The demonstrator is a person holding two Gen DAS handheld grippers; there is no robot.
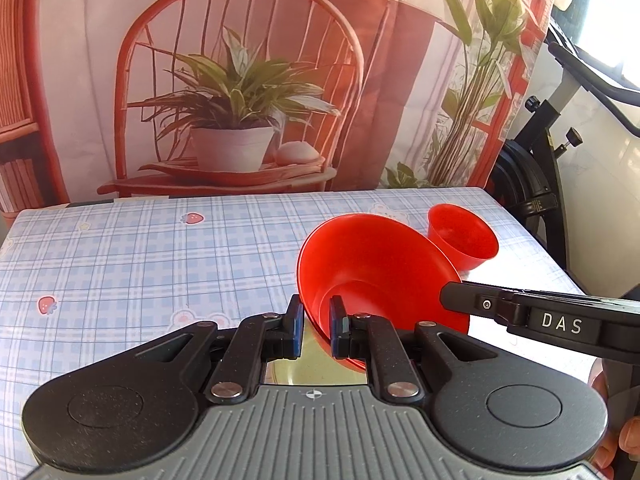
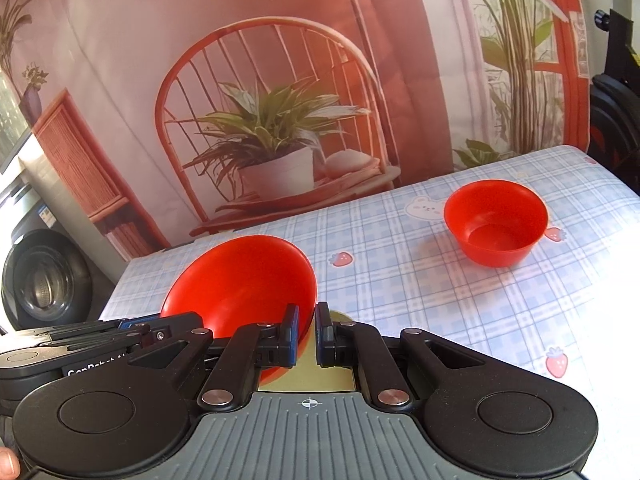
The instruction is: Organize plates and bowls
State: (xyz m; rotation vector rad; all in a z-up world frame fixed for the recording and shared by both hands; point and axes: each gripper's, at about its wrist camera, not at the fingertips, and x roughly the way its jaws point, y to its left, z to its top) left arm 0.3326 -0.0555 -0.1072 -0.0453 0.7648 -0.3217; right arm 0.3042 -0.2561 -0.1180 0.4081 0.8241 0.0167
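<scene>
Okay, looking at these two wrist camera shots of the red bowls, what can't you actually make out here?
- Left wrist view: the near rim of the large red bowl is hidden behind the left gripper; the small red bowl is partly hidden behind the large one.
- Right wrist view: whatever lies under the large bowl is hidden by the right gripper.
- Both views: the near edge of the table is cut off by the gripper bodies.

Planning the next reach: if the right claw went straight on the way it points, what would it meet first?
Nothing close: past the big red bowl it grips, the line runs over the checked tablecloth, left of the small red bowl, toward the printed backdrop. Depth is unclear.
</scene>
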